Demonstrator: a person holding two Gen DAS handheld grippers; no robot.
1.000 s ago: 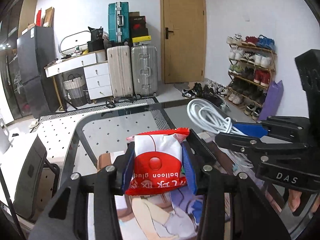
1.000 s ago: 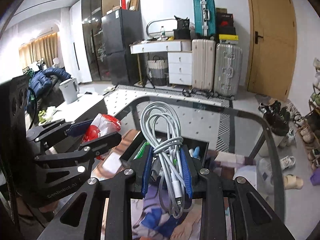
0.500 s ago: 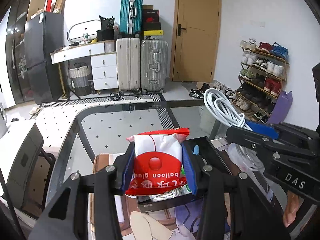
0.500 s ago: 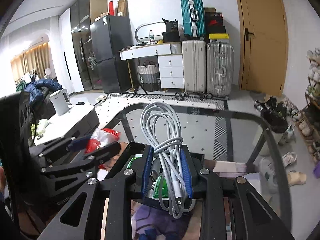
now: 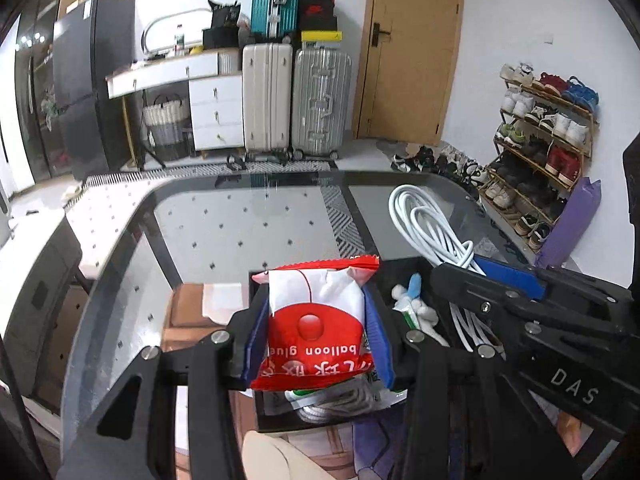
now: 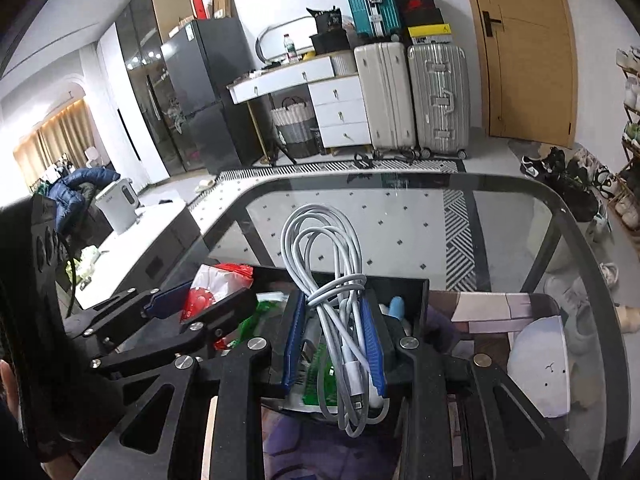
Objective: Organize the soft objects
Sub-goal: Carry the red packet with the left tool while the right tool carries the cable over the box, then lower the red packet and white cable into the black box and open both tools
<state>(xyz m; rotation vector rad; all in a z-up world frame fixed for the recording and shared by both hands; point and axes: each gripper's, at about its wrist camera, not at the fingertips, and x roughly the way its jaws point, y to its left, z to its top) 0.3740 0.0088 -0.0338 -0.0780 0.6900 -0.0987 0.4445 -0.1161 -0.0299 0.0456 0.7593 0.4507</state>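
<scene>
The left gripper (image 5: 316, 340) pinches a red-and-white plastic packet printed "balloon glue" (image 5: 316, 328). The right gripper (image 6: 334, 344) pinches a coiled white charging cable (image 6: 332, 280). Both hang just above a shallow black rectangular tray (image 6: 418, 292) that sits on the dark glass surface (image 5: 256, 216).

The step in hand looks like lowering each item into the tray. To do it well, I would bring the packet down over the near left part of the tray and the cable over the right part. Keep the two grippers apart, and part the fingers only once the item rests on what lies below, so that the cable's loops do not spill over the rim.

Counted: two grippers, one packet, one cable and one tray. The tray already holds a green-and-white sachet (image 6: 320, 380), a small blue-and-white soft toy (image 5: 412, 300) and a greyish coil (image 5: 340, 404).
</scene>
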